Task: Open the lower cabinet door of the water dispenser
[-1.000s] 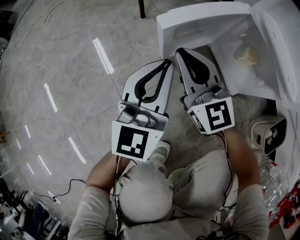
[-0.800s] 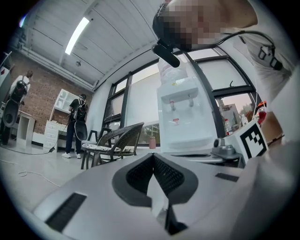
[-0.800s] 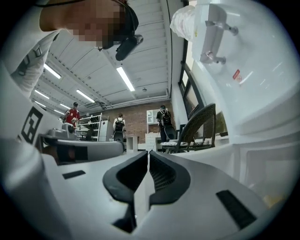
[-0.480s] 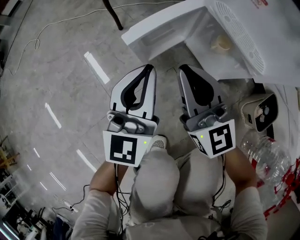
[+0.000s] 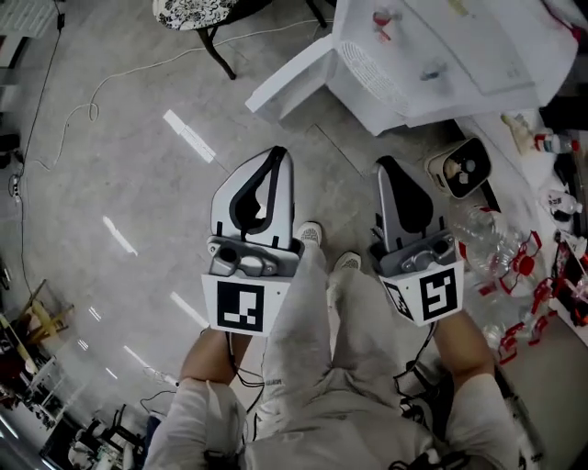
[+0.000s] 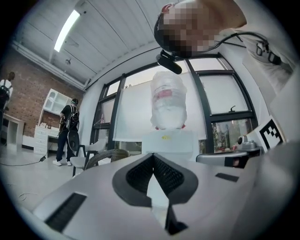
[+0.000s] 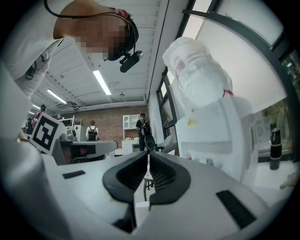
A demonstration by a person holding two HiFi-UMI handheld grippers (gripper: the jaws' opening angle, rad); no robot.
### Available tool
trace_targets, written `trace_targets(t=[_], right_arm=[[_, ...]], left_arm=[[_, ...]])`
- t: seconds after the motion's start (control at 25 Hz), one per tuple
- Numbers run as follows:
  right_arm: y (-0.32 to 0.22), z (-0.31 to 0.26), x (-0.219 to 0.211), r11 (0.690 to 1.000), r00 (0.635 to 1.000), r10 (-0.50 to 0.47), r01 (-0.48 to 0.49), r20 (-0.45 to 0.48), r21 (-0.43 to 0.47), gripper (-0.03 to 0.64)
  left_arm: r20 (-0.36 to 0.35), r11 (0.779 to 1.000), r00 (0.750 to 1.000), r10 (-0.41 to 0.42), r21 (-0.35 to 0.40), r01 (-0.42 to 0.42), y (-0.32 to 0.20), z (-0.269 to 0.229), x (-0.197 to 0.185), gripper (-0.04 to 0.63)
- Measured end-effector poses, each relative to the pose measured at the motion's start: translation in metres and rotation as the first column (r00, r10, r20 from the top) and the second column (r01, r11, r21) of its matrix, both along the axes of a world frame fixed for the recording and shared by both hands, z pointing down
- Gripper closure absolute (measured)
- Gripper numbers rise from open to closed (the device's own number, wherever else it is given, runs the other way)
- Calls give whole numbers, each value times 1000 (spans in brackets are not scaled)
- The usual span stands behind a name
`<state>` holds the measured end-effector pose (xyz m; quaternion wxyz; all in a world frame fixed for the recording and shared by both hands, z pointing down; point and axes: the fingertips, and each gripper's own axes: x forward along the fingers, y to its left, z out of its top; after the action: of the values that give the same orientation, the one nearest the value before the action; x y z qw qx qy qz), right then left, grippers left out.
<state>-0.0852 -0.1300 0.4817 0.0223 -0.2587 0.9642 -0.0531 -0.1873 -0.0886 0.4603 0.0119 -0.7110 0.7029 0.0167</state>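
Before one water dispenser (image 5: 432, 92), two clenched, empty grippers (left gripper (image 5: 276, 153), right gripper (image 5: 387, 165))

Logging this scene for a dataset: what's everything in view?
Water dispenser: one, white, top right, lower door open.
Water jug: one, clear, upturned on dispenser.
Chair: one, patterned seat, top.
Appliance: one, cream, floor beside dispenser.
Plastic bottles: several, clear, floor at right.
Cable: one, pale, floor at left.
Bystanders: at least two, dark and white tops, far wall.
Shoes: two, white, between grippers.
Left gripper: one, white, fingers shut, empty.
Right gripper: one, white, fingers shut, empty.
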Motion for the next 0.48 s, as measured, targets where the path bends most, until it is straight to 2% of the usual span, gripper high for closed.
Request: trace_targets(t=[0.24, 0.48], right_arm=[[12, -154, 62, 989, 990, 143, -143, -17, -26, 592], [39, -262, 139, 965, 963, 259, -261, -78, -19, 592]], left_arm=[[-40, 999, 998, 52, -5, -52, 8, -149, 24, 594], [-61, 996, 994, 90, 12, -90, 30, -274, 54, 594]])
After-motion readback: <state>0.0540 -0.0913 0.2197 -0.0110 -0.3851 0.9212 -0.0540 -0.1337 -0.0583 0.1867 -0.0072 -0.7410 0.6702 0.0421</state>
